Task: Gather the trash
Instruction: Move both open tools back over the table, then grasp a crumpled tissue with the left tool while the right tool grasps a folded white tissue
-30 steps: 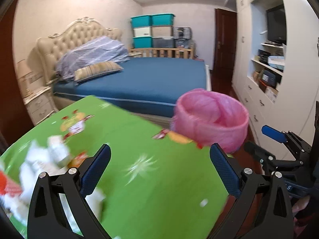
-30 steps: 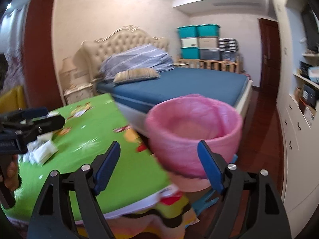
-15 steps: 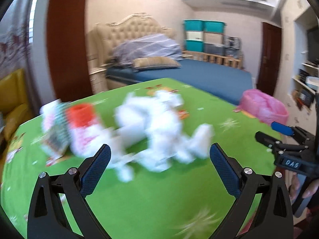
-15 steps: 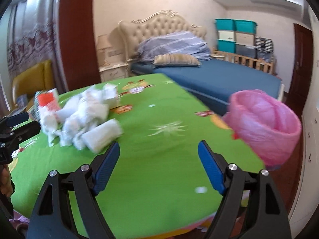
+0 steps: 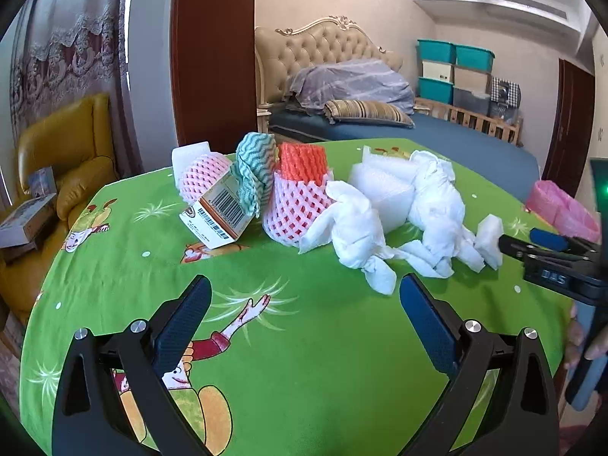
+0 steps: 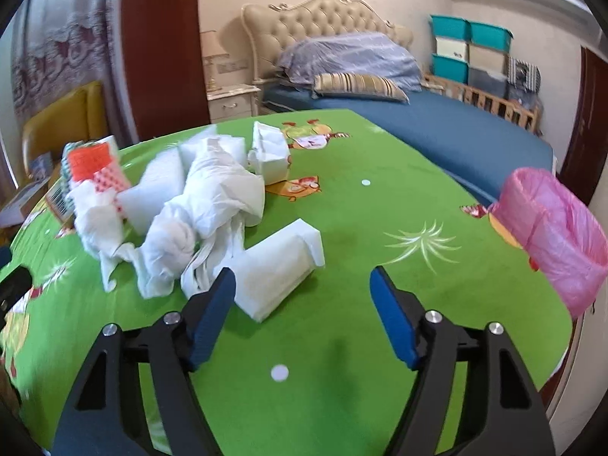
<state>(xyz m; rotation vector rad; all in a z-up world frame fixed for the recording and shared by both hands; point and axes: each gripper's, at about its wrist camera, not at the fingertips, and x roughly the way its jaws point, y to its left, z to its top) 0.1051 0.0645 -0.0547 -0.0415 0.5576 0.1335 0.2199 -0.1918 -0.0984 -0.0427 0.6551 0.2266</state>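
So both grippers are hanging over the table (image 6: 342,399) with the trash pile in front of them, nothing grabbed yet. I'd say the step in hand is picking the first piece out of the pile.

Right gripper (image 6: 302,315): jaws apart and empty, though they've just been closing a bit with nothing between them. The foam block (image 6: 281,269) lies just ahead and a little to the left, right by the left fingertip but not between the pads. I'd go for that one first: it sits apart from the tangle, so it should lift clean. Slide a touch left so the block ends up between the pads, come down, then squeeze. It looks soft, so a light squeeze ought to do.

Left gripper (image 5: 304,315): also spread wide and empty. The crumpled tissues (image 5: 380,228) are straight ahead, a bit to the right, with the net sleeves (image 5: 296,205) and box (image 5: 216,216) further out and to the left. The tissues look tangled together, so pinching a thick knot rather than a loose tail would probably drag less stuff along.

The pink bin (image 6: 551,228) is off to the right of the right gripper, at the table's edge, so that side has the short trip. In the left view the right gripper (image 5: 532,243) shows at the far right, close to the end of the tissues, so I'd keep the two from going after the same piece.
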